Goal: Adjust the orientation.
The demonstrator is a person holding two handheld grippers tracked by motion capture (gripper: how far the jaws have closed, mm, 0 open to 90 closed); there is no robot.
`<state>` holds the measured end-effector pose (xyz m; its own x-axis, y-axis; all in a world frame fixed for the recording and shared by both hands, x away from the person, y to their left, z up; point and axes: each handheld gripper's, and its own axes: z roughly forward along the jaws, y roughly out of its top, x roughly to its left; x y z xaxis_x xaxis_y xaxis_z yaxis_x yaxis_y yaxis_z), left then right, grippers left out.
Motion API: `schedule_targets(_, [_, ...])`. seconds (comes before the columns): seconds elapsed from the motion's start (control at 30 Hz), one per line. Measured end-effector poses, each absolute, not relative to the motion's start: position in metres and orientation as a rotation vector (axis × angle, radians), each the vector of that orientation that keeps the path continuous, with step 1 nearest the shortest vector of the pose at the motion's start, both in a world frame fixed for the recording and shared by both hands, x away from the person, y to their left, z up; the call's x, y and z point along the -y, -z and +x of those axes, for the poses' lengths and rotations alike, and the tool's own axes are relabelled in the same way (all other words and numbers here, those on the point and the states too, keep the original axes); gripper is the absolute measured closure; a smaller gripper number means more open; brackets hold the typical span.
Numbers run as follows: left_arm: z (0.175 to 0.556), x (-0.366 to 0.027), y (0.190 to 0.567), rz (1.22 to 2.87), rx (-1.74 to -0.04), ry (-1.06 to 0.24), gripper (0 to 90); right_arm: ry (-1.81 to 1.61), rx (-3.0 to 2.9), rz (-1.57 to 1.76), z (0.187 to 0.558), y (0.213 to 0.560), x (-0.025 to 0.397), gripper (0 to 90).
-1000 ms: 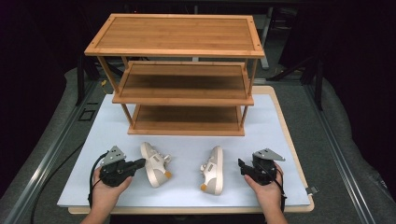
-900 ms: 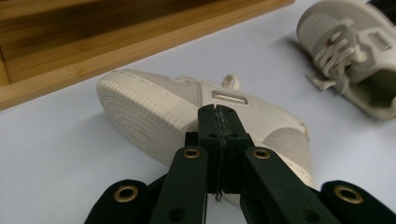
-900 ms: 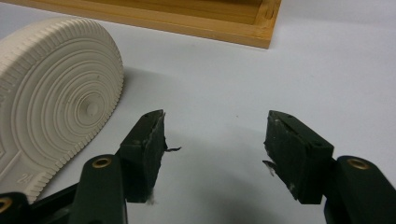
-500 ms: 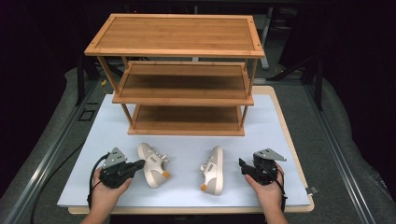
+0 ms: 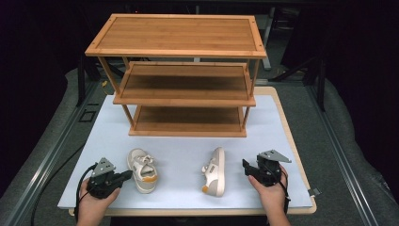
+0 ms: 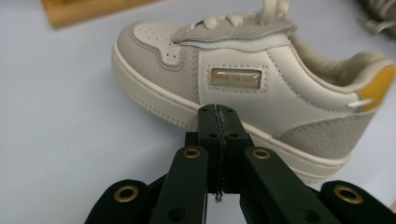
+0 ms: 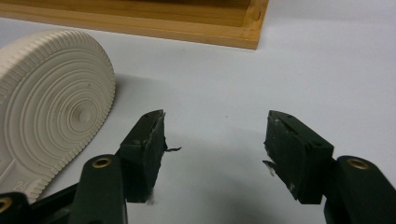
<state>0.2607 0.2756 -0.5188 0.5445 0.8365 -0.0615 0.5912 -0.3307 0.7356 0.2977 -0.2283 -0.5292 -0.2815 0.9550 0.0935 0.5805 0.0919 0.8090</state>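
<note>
Broadly, from largest to smallest:

Shoe rack (image 5: 181,75): a bamboo three-tier stand at the far side of the bench (image 5: 287,141), every shelf bare; it faces the person, likely so that shoes can go straight in from the front.

Bench: covered by a pale sheet, with both shoes lying in front of the rack, well apart from each other and within reach of each hand.

Left shoe (image 5: 141,163): upright on its sole, just beside the left gripper. In the left gripper view (image 6: 243,84) it is a cream low-top with grey suede panels, a mustard heel tab, pale laces and a small glossy side badge.

Right shoe (image 5: 214,171): tipped on its side, its sole turned toward the right gripper, whose view shows the ribbed cream sole (image 7: 49,107) with concentric rings; probably it must be righted before shelving.

Left gripper (image 5: 126,175): jaws pressed fully together with nothing between them, tips aimed at the shoe's midsole, close but apparently not touching.

Right gripper (image 5: 244,165): jaws spread wide and empty, standing apart from the sole, ready to approach.
</note>
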Motion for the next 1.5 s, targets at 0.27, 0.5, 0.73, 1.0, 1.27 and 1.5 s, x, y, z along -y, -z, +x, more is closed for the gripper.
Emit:
schedule_targets(0.27, [0.256, -0.288, 0.519, 1.94, -1.209, -0.425, 83.8, -1.079, -1.908, 1.505, 0.297, 0.528, 0.229, 37.5])
schedule_targets(0.5, [0.253, -0.282, 0.506, 1.816, -1.214, -0.437, 58.3, -1.081, -1.908, 1.519, 0.298, 0.53, 0.229, 37.6])
schedule_targets(0.73, [0.255, -0.277, 0.507, 1.762, -1.258, -0.4, 43.4, -1.099, -1.902, 1.54, 0.299, 0.53, 0.231, 37.5])
schedule_targets(1.0, [0.262, -0.261, 0.517, 1.887, -1.302, -0.432, 44.1, -1.119, -1.894, 1.573, 0.3, 0.532, 0.234, 37.6])
schedule_targets(1.27, [0.263, -0.274, 0.514, 1.888, -1.329, -0.428, 57.0, -1.11, -1.889, 1.572, 0.3, 0.531, 0.234, 37.5])
schedule_targets(1.5, [0.267, -0.285, 0.508, 1.894, -1.327, -0.46, 68.3, -1.105, -1.898, 1.56, 0.299, 0.531, 0.232, 37.6])
